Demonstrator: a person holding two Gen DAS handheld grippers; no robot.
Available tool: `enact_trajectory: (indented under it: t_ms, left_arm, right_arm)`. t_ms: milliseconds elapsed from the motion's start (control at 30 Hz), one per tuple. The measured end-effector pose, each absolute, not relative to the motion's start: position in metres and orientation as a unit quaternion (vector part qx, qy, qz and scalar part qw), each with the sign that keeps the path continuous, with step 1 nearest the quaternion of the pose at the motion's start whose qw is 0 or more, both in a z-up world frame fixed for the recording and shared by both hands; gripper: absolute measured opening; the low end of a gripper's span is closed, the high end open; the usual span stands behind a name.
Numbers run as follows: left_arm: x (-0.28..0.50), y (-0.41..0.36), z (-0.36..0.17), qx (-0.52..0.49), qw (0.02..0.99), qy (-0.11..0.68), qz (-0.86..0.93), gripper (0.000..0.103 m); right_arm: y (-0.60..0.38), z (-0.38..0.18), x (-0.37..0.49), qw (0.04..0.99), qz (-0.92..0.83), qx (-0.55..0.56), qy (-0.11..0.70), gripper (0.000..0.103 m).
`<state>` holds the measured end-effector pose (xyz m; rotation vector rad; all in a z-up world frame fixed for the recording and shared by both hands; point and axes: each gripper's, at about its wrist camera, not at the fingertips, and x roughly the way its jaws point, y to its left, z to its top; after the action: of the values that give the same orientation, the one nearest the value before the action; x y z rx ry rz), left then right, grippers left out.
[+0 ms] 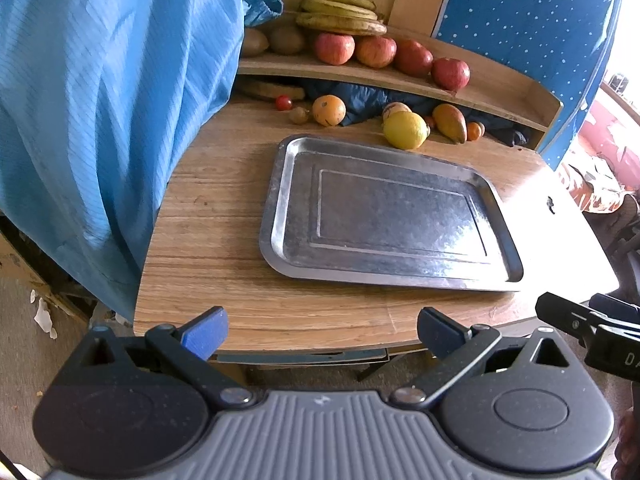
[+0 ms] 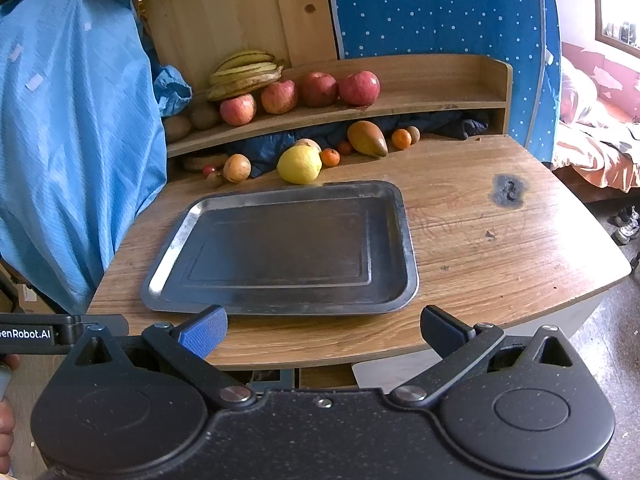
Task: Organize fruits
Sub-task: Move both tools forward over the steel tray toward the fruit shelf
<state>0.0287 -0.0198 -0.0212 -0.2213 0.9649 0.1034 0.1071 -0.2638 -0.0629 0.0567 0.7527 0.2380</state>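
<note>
Both grippers hang just off the near edge of the wooden table (image 2: 480, 248), and neither is holding anything. The left gripper (image 1: 322, 334) has its jaws spread wide, blue pads (image 1: 204, 334) facing each other over bare wood, and the right gripper (image 2: 324, 334) is the same story, jaws wide apart with nothing between them. In front of both sits a metal tray (image 2: 404, 240), flat on the table and with nothing on it. The fruit is all at the far side. A big lemon (image 2: 299, 164) sits just beyond the tray's back rim (closest of the lot), with a pear (image 2: 366, 138) lying on its side further back, a couple of small oranges (image 2: 401, 139) around it, and another roundish orange fruit (image 1: 329, 110) off to the left near a tiny red tomato (image 1: 283, 102). Up on the low wooden shelf (image 2: 440, 96) there's a row of four red apples (image 2: 359, 87), a bunch of bananas (image 2: 244, 74) stacked behind them, and some brown kiwis (image 1: 286, 39) at the left end. A blue cloth (image 1: 100, 100) hangs along the left side of the table.
</note>
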Motion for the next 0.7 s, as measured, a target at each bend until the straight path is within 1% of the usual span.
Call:
enact_trajectory:
  t_ms: [367, 700]
  left_arm:
    - [0.059, -0.036, -0.031, -0.115, 0.869, 0.478, 0.061, 0.102]
    - [0.093, -0.058, -0.037, -0.122, 0.862, 0.486, 0.079, 0.102]
  right_arm:
    - [-0.274, -0.070, 0.132, 0.911, 0.133, 0.018, 0.390, 0.103]
    - [-0.295, -0.072, 0.172, 0.904, 0.152, 0.009, 0.398, 0.103]
